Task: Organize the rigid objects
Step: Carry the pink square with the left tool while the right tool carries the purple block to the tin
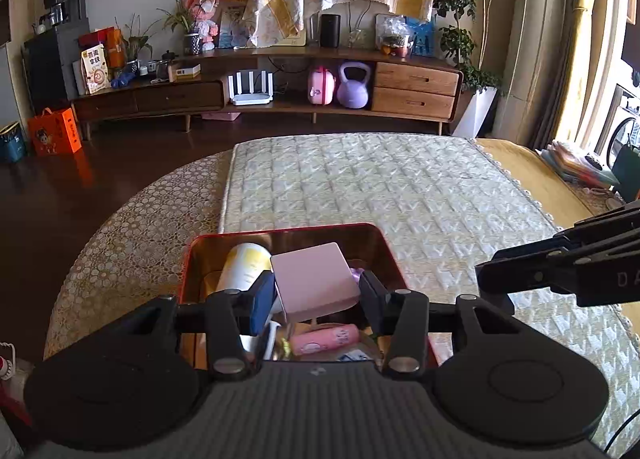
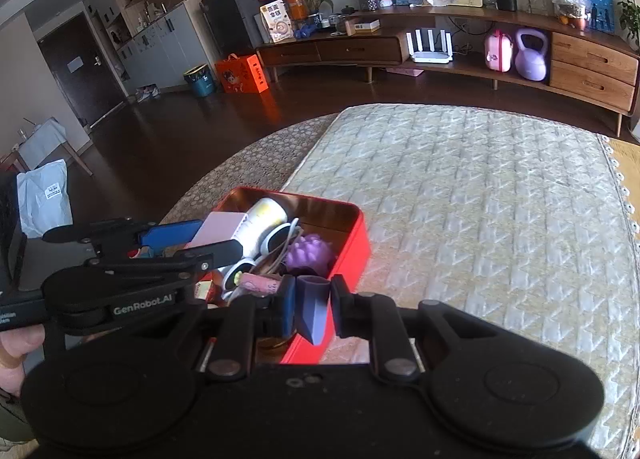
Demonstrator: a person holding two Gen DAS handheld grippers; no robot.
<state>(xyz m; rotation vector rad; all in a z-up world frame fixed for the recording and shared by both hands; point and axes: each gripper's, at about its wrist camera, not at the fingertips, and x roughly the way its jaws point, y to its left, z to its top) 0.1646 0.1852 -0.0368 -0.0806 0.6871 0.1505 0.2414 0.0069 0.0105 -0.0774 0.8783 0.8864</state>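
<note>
A red tin box (image 1: pixel 386 247) (image 2: pixel 352 255) sits on the quilted mat. It holds a white and yellow bottle (image 1: pixel 244 265) (image 2: pixel 264 219), a pink tube (image 1: pixel 324 339) (image 2: pixel 260 284), a purple knobbly toy (image 2: pixel 310 253) and a white cabled item (image 2: pixel 276 239). My left gripper (image 1: pixel 318 295) is shut on a pink flat box (image 1: pixel 316 279) (image 2: pixel 218 229), held over the tin. My right gripper (image 2: pixel 314 305) is shut on a dark blue-purple angular object (image 2: pixel 312 311) at the tin's near right edge.
The quilted mat (image 1: pixel 400 187) (image 2: pixel 480 195) covers a round table with a lace cloth (image 1: pixel 132 219). The right gripper's body (image 1: pixel 568 267) shows at the right of the left wrist view. A long wooden TV cabinet (image 1: pixel 280 91) stands across the dark floor.
</note>
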